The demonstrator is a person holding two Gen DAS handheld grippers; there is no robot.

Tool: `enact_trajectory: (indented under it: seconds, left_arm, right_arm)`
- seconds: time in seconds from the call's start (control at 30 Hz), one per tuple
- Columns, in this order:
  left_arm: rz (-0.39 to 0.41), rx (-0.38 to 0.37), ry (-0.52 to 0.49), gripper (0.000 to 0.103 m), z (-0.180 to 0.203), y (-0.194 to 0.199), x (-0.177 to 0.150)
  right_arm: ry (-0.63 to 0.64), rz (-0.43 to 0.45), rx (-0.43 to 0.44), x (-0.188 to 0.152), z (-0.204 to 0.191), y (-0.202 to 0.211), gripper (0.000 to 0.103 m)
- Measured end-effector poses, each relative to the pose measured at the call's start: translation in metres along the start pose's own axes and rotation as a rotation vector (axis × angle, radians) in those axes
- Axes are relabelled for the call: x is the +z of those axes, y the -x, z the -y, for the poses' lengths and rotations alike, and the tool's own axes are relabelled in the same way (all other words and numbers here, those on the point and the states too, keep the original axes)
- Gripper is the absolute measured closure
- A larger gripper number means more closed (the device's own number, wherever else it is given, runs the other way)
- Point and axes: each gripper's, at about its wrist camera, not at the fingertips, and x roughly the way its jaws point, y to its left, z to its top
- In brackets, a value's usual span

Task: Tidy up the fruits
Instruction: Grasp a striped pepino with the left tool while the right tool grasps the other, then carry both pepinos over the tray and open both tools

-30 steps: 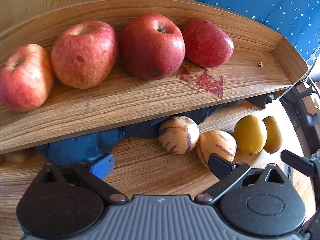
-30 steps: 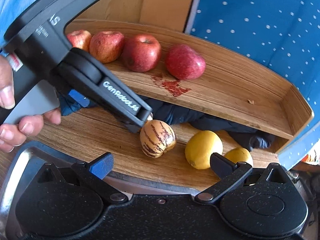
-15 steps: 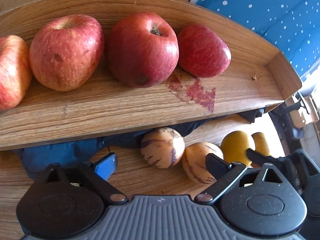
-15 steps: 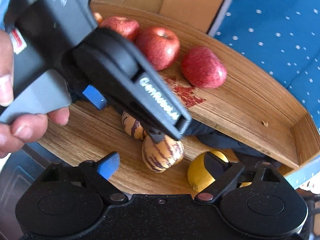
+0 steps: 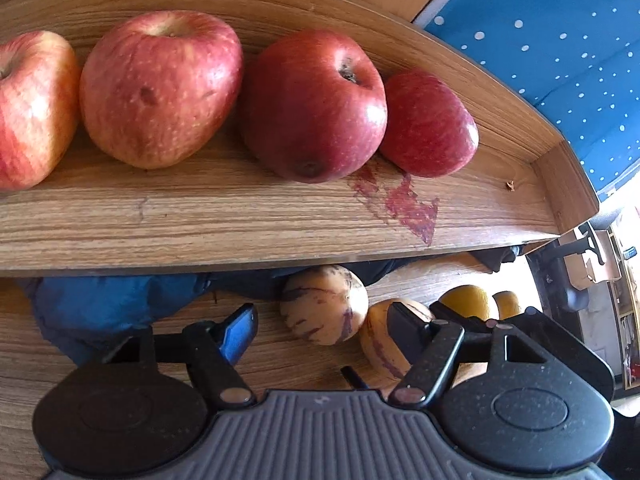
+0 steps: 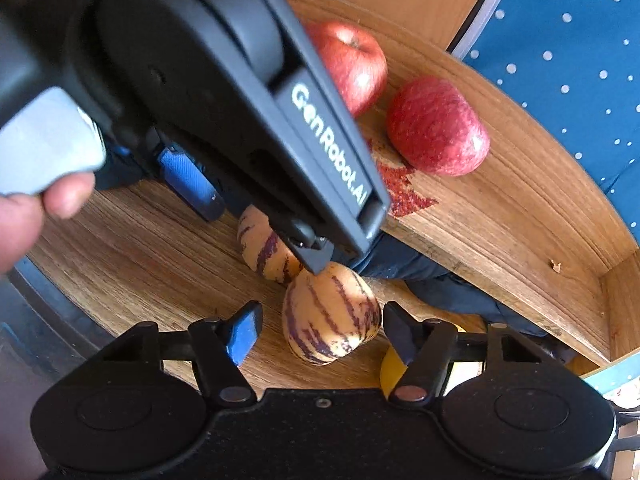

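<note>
Apples (image 5: 312, 104) sit in a row on your upper shelf (image 5: 200, 220), four of them in the left wrist view, the two on the right touching each other above a red stain (image 5: 408, 208) on the wood. Below the shelf lies a dark blue cloth (image 5: 100, 300), and on the lower board (image 5: 280, 360) you have two striped melons: the far melon (image 5: 324, 304) just beyond your left gripper (image 5: 320, 324), and the near melon (image 6: 330, 324) right beside it. Further right sit two yellow fruits (image 5: 468, 298), mostly hidden behind gripper parts.

Your left gripper's jaws stand well apart, empty, with the far melon ahead of the gap and the near melon behind its right finger (image 5: 404, 320).

Your right gripper (image 6: 320, 332) is also wide apart and holds nothing; the near melon lies between its fingers, slightly ahead of the tips, and you cannot tell whether either finger touches it. In that view the left gripper's body crosses above from the upper left, its lower tip just over the near melon, with your hand (image 6: 24, 216) on its handle at the left edge. Blue spotted fabric (image 6: 560, 40) shows at the far right.
</note>
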Motion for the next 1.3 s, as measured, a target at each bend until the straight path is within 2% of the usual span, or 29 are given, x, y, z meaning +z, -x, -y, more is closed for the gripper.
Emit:
enact_trajectory:
  seconds: [0.13,0.2,0.27,0.4,0.53,0.63,0.77,1.1,1.3]
  left_arm:
    - [0.001,-0.016,0.018,0.031,-0.005,-0.001,0.004]
    - [-0.005,-0.037,0.036,0.038,-0.008,-0.002,0.006]
    - [-0.020,-0.026,0.057,0.048,-0.011,-0.003,0.007]
    - [-0.029,-0.046,0.089,0.048,-0.018,-0.003,0.006]
    - [-0.032,-0.026,0.074,0.041,-0.016,-0.005,0.008]
    - [-0.031,-0.043,0.062,0.048,-0.015,-0.004,0.009]
    - [-0.026,-0.009,0.012,0.049,-0.007,0.000,0.004]
    - [0.002,0.013,-0.007,0.049,-0.014,0.041,-0.028]
    - [0.034,0.035,-0.023,0.049,-0.017,0.075,-0.055]
  right_arm:
    - [-0.005,-0.008,-0.016,0.000,-0.003,-0.001,0.042]
    - [-0.006,-0.008,-0.030,0.003,-0.003,-0.003,0.048]
    - [-0.008,-0.007,-0.027,0.003,-0.003,-0.003,0.048]
    - [-0.003,-0.005,-0.029,0.000,-0.003,0.000,0.048]
    - [0.037,0.006,-0.034,-0.001,-0.007,-0.002,0.045]
    - [0.015,0.011,-0.024,0.000,-0.006,-0.002,0.048]
    - [-0.008,0.005,-0.018,0.000,-0.006,0.003,0.048]
    - [-0.109,0.050,-0.002,-0.022,-0.006,0.058,0.048]
    - [-0.157,0.094,0.045,-0.027,-0.013,0.090,0.048]
